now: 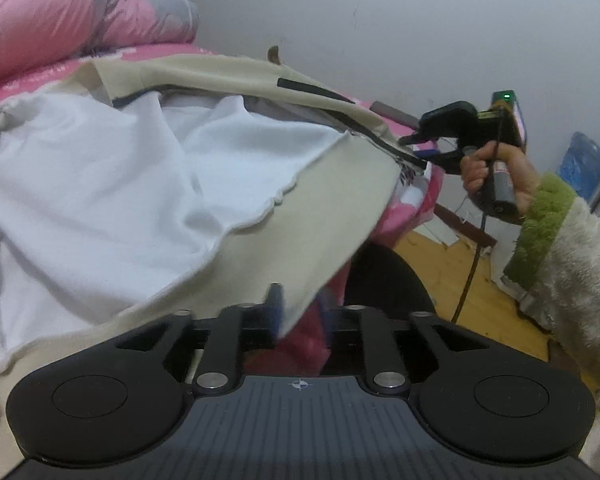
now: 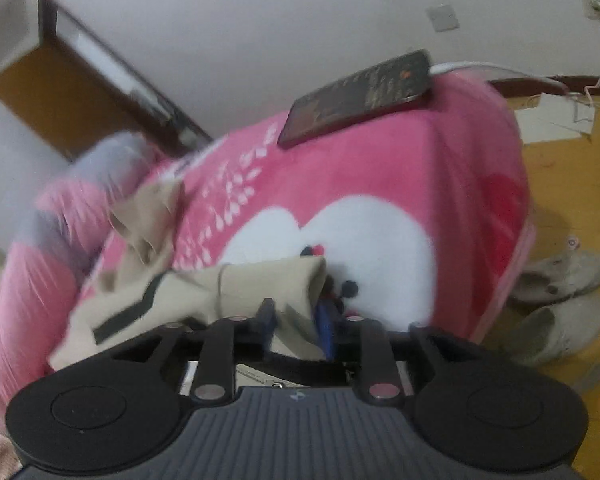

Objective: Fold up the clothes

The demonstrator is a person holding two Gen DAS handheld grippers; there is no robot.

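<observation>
Now the beige garment (image 1: pixel 324 196) is spread on the pink bed (image 2: pixel 380 168). Its edge lies between the parted, unpressing jaws of the left gripper (image 1: pixel 300 304) and right gripper (image 2: pixel 296 320). Both corners should be released evenly, so the fold stays flat.

Motion blur smears the beige garment (image 2: pixel 236 284); writing on the dark phone (image 2: pixel 360 96) is illegible.

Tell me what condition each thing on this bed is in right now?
Beige garment: partly folded, white lining showing.
Left gripper: jaws apart, garment edge between.
Right gripper: jaws apart, cloth between.
Phone: flat on pink blanket, cable attached.
Shoes: on floor.
</observation>
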